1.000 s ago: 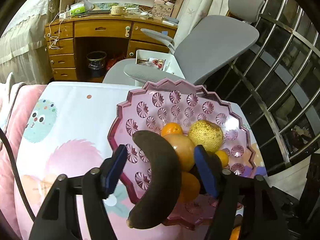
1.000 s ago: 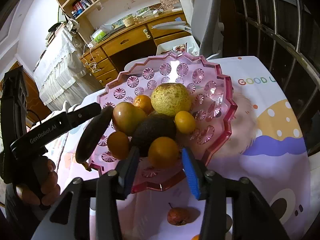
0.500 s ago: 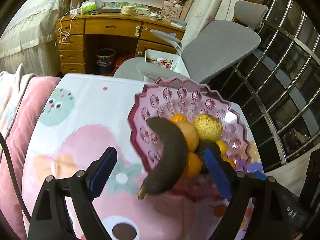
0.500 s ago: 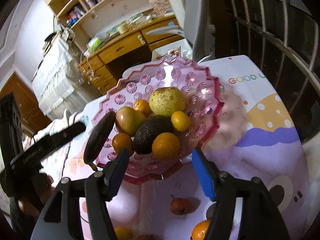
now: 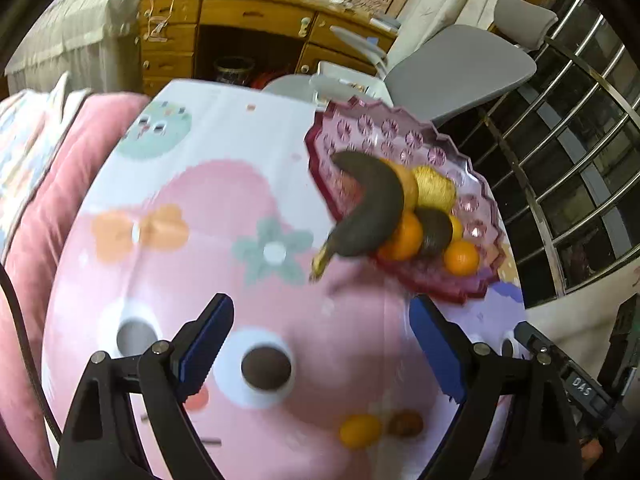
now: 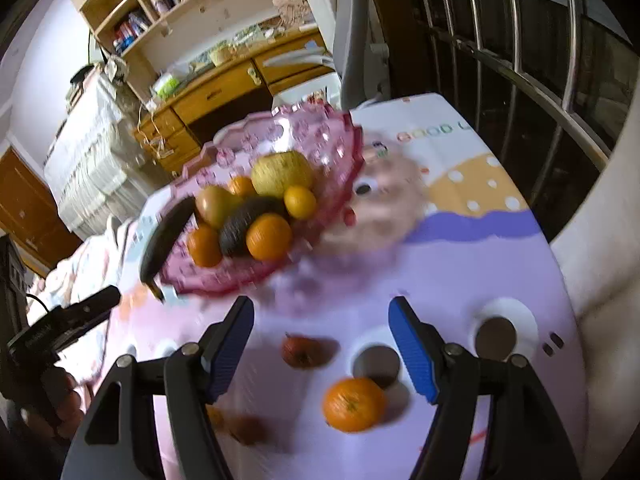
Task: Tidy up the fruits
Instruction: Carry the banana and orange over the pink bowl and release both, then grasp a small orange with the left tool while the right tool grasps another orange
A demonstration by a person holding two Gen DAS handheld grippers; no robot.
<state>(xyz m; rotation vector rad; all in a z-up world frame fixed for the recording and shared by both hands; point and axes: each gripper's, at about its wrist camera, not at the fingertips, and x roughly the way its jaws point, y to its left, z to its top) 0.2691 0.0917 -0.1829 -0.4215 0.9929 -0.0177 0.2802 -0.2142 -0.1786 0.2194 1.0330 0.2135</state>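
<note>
A pink glass fruit plate (image 5: 476, 208) (image 6: 344, 148) holds a dark overripe banana (image 5: 372, 212) (image 6: 168, 236) hanging over its rim, several oranges, a yellow-green pear (image 6: 282, 174) and a dark avocado (image 6: 248, 224). My left gripper (image 5: 318, 344) is open and empty above the tablecloth, well short of the plate. My right gripper (image 6: 320, 344) is open and empty. Loose on the cloth near it lie an orange (image 6: 354, 404) and a small reddish fruit (image 6: 300, 350). The left wrist view shows a small orange fruit (image 5: 360, 430) and a brown one (image 5: 406, 422) between its fingers.
The table has a pink and purple cartoon cloth (image 5: 200, 208). A grey office chair (image 5: 452, 68) stands behind the plate, a wooden desk (image 5: 248, 32) further back. A metal window grille (image 6: 520, 60) runs along the right. A pink cushion (image 5: 44, 184) lies at the left edge.
Both grippers have pulled back from the plate. The left one let go of the banana, which now rests on the plate's rim. Loose fruits on the cloth have come into view.
</note>
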